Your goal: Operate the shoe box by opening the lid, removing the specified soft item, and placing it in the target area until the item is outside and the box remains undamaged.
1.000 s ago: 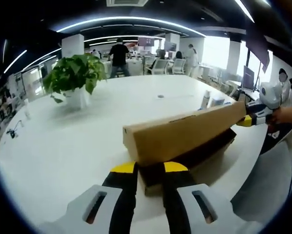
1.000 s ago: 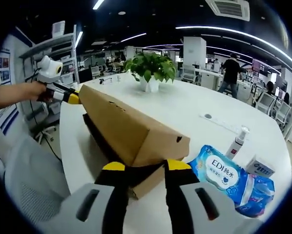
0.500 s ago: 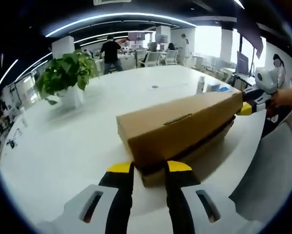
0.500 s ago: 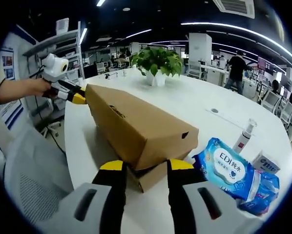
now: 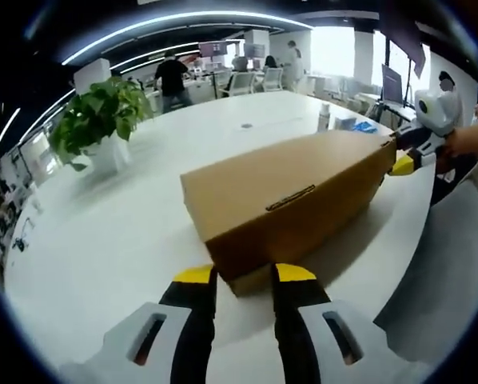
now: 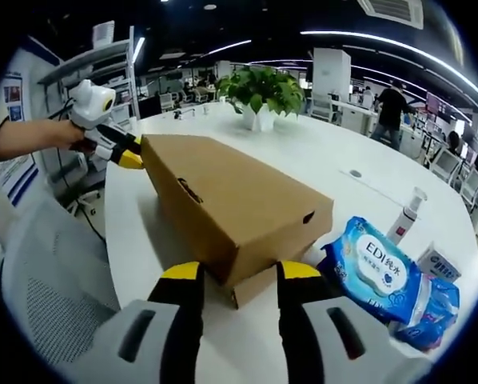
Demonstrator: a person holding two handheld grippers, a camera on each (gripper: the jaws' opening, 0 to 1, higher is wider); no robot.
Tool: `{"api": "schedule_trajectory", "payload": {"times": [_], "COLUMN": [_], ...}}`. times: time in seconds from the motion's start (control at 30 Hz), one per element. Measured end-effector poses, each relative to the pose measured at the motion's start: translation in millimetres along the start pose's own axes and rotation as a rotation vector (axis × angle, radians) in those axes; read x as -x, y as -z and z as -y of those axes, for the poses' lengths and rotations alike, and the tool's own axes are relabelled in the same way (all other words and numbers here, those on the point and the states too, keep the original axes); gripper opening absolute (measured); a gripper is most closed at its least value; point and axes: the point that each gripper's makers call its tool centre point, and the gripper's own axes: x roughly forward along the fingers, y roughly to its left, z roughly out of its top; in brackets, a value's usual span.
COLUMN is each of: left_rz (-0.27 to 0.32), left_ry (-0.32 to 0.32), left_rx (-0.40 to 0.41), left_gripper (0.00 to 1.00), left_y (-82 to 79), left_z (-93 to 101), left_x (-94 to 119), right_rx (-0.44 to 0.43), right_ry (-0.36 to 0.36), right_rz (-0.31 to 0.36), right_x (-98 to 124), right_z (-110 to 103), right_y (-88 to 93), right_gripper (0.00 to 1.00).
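A brown cardboard shoe box [image 5: 295, 184] lies on the white table [image 5: 103, 232], its lid down over the base. My left gripper [image 5: 245, 276] is open, its yellow tips right at the box's near end with nothing between them. At the far end the right gripper [image 5: 403, 164] touches the lid's corner. In the right gripper view the same box [image 6: 223, 192] runs away from my right gripper [image 6: 240, 272], which is open at the near end. The left gripper [image 6: 129, 158], held by a hand, meets the far corner. The box's inside is hidden.
A blue pack of wet wipes [image 6: 383, 276], a small spray bottle [image 6: 403, 224] and a small carton [image 6: 439, 264] lie right of the box. A potted plant [image 5: 103, 120] stands farther back. A grey chair [image 5: 439, 264] sits by the table edge. People stand at distant desks.
The lid, raised a second ago with a dark gap above the base, has come down and now covers the base. Both grippers stayed at the box's ends.
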Motion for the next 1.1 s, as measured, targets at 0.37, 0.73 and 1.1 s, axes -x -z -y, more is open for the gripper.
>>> {"api": "schedule_trajectory", "payload": {"times": [0.37,0.73,1.1], "left_rz": [-0.039,-0.056,-0.063], "left_ry": [0.002,0.007,0.016], "left_rx": [0.014,0.045,0.099], "left_gripper": [0.27,0.27,0.28], "left_y": [12.1,19.6,23.7], "left_z": [3.1,3.6,0.8], "left_x": [-9,-18,-18], "right_rx": [-0.008,-0.024,-0.057], "right_ry": [0.008,0.003,0.005], "right_rz": [-0.025,-0.065,-0.051], "right_x": [-8,-16,-11], "right_z": [0,1,0], "right_y": [10.7,21.6,23.1], "right_gripper": [0.35,0.34,0.35]}}
